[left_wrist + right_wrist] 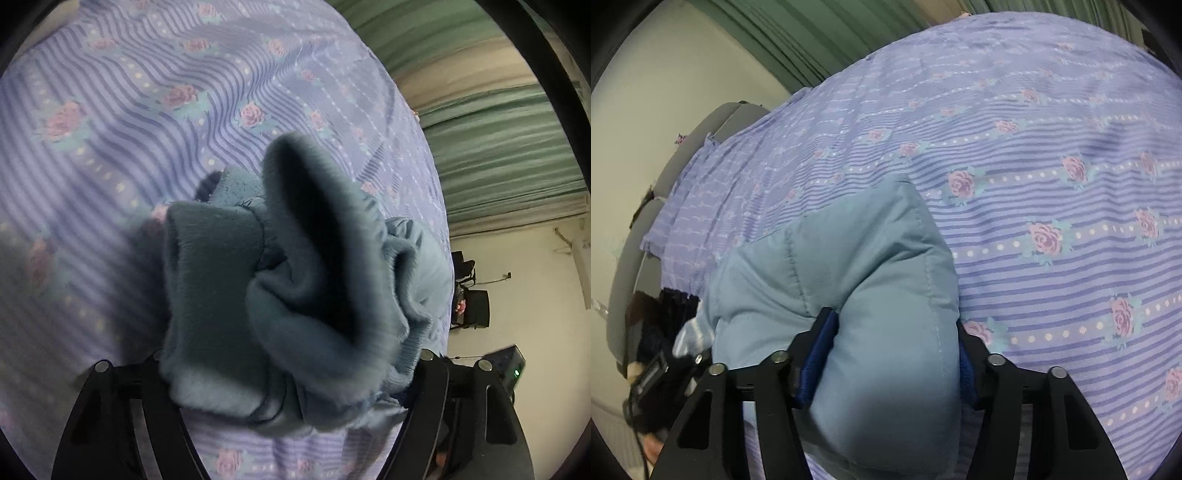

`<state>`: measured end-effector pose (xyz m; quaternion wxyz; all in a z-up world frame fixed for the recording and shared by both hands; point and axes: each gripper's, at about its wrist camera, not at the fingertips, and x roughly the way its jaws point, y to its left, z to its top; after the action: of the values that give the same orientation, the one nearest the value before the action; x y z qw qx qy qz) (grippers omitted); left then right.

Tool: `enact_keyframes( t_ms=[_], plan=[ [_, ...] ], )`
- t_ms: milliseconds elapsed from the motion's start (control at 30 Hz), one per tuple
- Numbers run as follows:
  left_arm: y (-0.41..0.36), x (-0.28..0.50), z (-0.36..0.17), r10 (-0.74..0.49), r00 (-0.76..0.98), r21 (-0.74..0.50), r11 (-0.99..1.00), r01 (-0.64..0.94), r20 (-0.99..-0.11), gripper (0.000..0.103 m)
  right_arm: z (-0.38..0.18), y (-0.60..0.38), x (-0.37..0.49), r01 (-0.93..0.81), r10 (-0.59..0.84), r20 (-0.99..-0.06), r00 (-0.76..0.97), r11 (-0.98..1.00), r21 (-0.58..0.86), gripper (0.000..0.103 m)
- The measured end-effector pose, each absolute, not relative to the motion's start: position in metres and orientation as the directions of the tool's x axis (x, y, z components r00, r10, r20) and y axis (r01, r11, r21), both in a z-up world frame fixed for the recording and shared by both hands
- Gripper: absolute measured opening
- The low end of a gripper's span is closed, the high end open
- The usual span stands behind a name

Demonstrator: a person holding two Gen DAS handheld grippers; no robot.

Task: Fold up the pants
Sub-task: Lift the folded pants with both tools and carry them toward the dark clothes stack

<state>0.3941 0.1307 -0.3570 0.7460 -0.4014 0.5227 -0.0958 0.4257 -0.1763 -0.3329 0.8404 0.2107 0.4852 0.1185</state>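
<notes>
Bed (1052, 184): striped rose-print cover, carries the work.
Pants (849, 295): padded blue, bunched and lifted over the bed; no flat fold visible.
Progress: judged early, folding mostly remains.
Left hand-held gripper (291, 369): clamped on fleecy cuff end.
Right hand-held gripper (894, 354): gripping padded leg.

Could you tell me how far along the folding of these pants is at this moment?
Done: both grippers have hold of the pants. In hand: the left gripper clamps a fleecy-lined opening, the right gripper pinches a padded section, both lifted above the bedsheet. Left: no neat fold shows; the pants must be laid flat and folded.
</notes>
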Motion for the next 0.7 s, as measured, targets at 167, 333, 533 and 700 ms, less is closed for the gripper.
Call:
enact_keyframes(
  t_ms=[167, 333, 533, 700],
  plan=[
    [0.13, 0.39, -0.335, -0.549, 0.433, -0.679, 0.693, -0.241, -0.715, 0.062, -0.315, -0.167, 0.422, -0.014, 0.371, -0.779, 0.505, 0.906, 0.422, 0.041],
    [0.13, 0.377, -0.294, -0.558, 0.44, -0.675, 0.719, -0.166, -0.703, 0.059, -0.283, -0.163, 0.399, -0.035, 0.369, -0.765, 0.528, 0.909, 0.415, 0.039],
    [0.135, 0.332, -0.218, -0.565, 0.465, -0.654, 0.756, -0.039, -0.681, 0.059, -0.223, -0.155, 0.341, -0.038, 0.356, -0.723, 0.592, 0.909, 0.416, 0.039],
    [0.145, 0.297, -0.16, -0.578, 0.491, -0.647, 0.761, 0.036, -0.652, 0.06, -0.165, -0.141, 0.283, -0.037, 0.317, -0.685, 0.657, 0.92, 0.39, 0.039]
  ],
)
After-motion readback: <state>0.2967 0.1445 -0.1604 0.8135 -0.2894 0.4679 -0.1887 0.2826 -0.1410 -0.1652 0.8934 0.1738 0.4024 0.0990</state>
